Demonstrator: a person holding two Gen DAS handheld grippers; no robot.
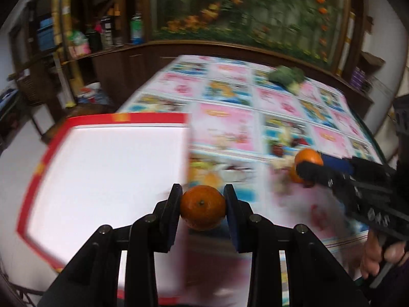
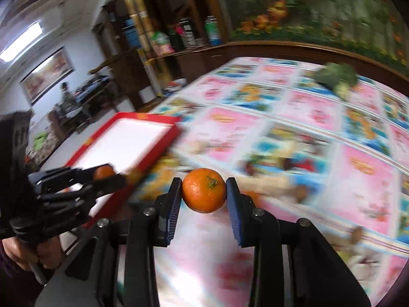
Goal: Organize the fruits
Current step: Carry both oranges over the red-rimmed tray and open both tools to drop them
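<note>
an orange (image 1: pixel 202 210) clamped in each claw (image 1: pixel 203 208), above the tablecloth (image 1: pixel 225 122)

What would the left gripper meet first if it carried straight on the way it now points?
Probably the red-rimmed box: the left gripper, shut on an orange, points down at its near right edge. Blur leaves depth unclear.

Left claw (image 1: pixel 202 199) and right claw (image 2: pixel 204 192) both clamped, angled downward.

The right gripper (image 2: pixel 204 192) squeezes a round orange tangerine (image 2: pixel 203 190) between its jaws, above the pink and blue picture-covered surface (image 2: pixel 306 133). To the left, the left gripper (image 2: pixel 112 176) holds another small orange fruit (image 2: pixel 103 172) over a red-edged white box (image 2: pixel 163 121). A blurry green broccoli (image 2: pixel 336 78) lies far back.
</note>
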